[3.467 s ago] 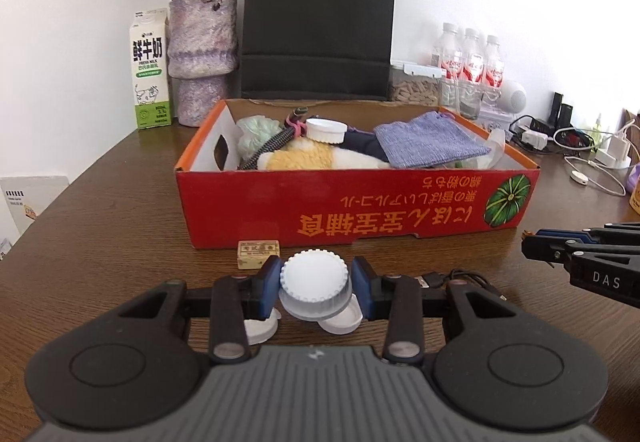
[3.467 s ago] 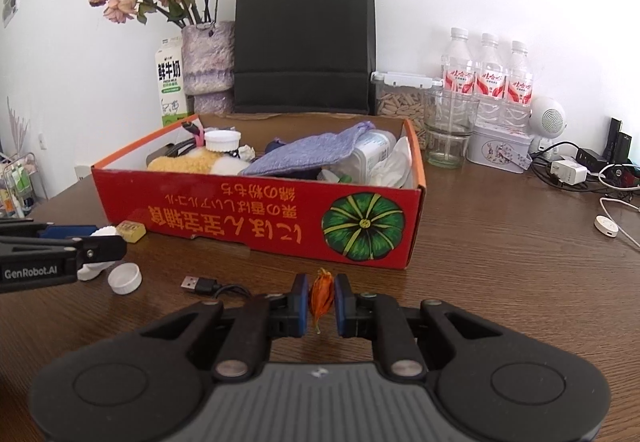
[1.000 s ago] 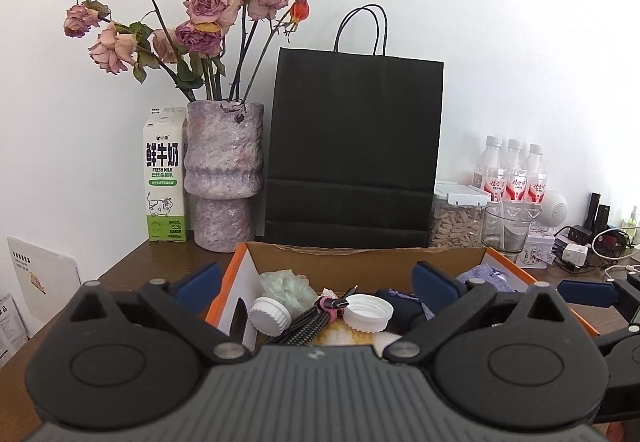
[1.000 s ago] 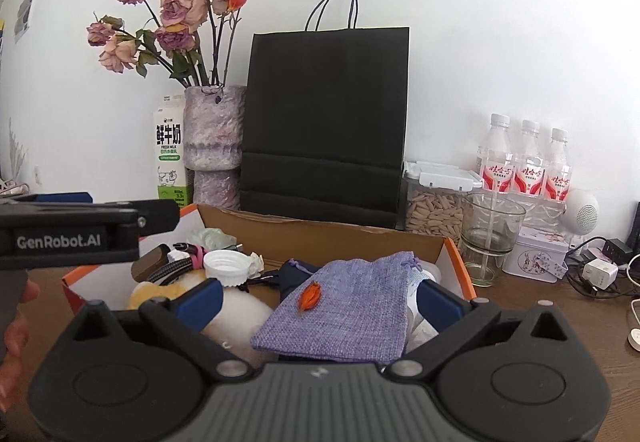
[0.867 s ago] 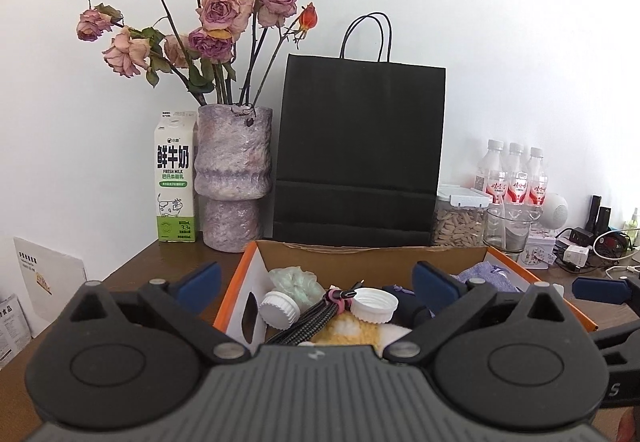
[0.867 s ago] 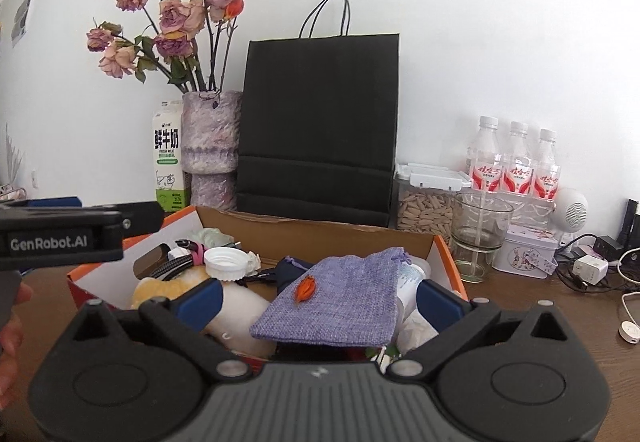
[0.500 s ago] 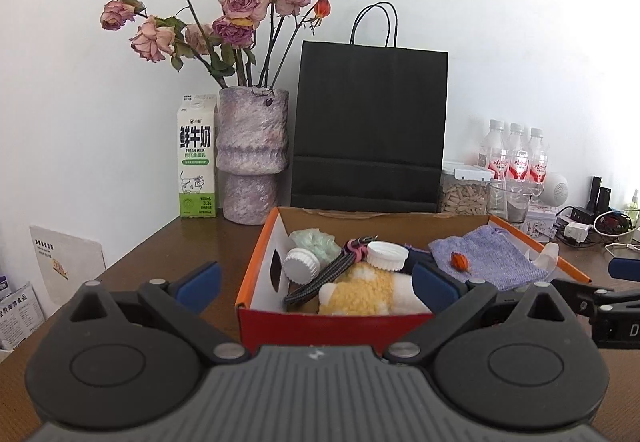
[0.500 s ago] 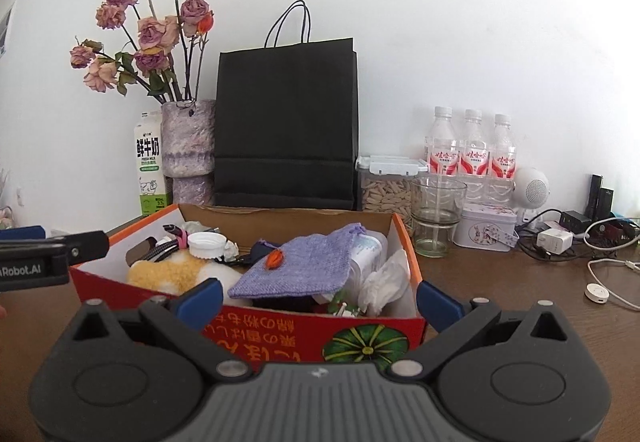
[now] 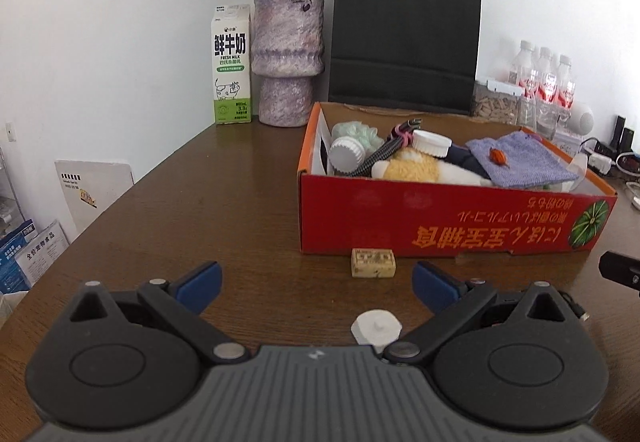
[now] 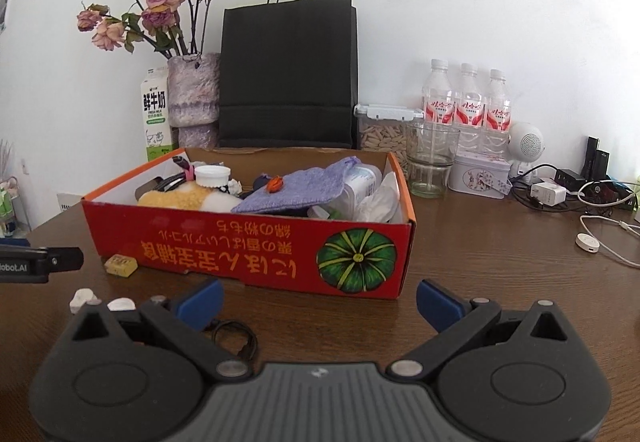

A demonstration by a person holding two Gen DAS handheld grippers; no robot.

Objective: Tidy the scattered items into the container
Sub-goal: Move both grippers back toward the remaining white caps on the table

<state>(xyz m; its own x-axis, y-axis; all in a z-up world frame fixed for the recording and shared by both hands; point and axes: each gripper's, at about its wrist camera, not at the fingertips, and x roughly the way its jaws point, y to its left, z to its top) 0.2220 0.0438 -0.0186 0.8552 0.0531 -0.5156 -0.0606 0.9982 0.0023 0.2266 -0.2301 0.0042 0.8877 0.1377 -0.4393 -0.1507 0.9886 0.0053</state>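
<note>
While both grippers hang spread wide and empty in front of the box [image 9: 456,222], the next pick looks like the left one's: a white cap [image 9: 376,326] lies on the table [image 9: 200,201] between the left gripper [image 9: 316,284]'s fingers, close to its body. A tan block [image 9: 373,262] lies just beyond, long side across the view, against the box front. The right gripper [image 10: 318,302] has only a black cable [image 10: 236,338] near, by its left finger.
</note>
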